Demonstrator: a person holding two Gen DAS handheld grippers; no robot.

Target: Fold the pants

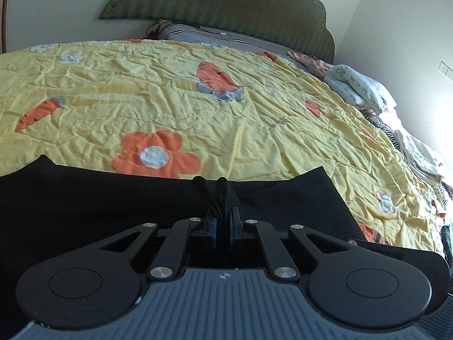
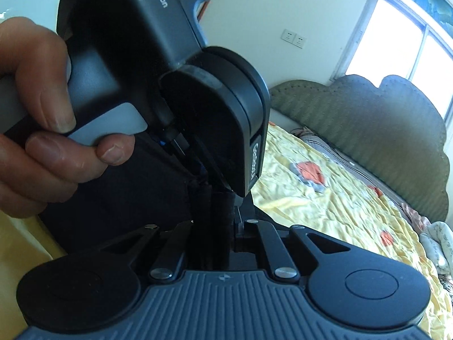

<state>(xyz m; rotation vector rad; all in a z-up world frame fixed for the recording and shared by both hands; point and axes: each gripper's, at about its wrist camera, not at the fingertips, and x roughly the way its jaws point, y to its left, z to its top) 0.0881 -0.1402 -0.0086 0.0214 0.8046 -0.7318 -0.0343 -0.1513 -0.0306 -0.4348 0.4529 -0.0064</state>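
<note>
**Both grippers clamped on the black pants at the near edge of the bed**

In the left wrist view, the left gripper (image 1: pixel 223 195) has its jaws nearly together, and a fold of the black pants (image 1: pixel 99 198) is pinched between them. The pants spread wide from 9 o'clock to 3 o'clock across the lower part of the view, and their far edge runs almost straight, with a raised corner at 9 o'clock and another one at 2 o'clock. Beyond this edge, toward 12 o'clock, the yellow quilt (image 1: pixel 254 130) with orange flowers and carrots lies open and wrinkled up to the green headboard (image 1: pixel 226 8).

In the right wrist view, the right gripper (image 2: pixel 215 206) is closed on a thick bunched roll of the same dark cloth (image 2: pixel 119 198). Directly in front of it, from 10 to 12 o'clock, the body of the left gripper (image 2: pixel 170 56) fills the view, held by the person's left hand (image 2: pixel 36 119). The two tools are very near to each other.

At 3 o'clock in the left wrist view, a pile of folded light bedding (image 1: pixel 359 87) lies along the quilt's far side. A window (image 2: pixel 402 34) is at 2 o'clock in the right wrist view.
</note>
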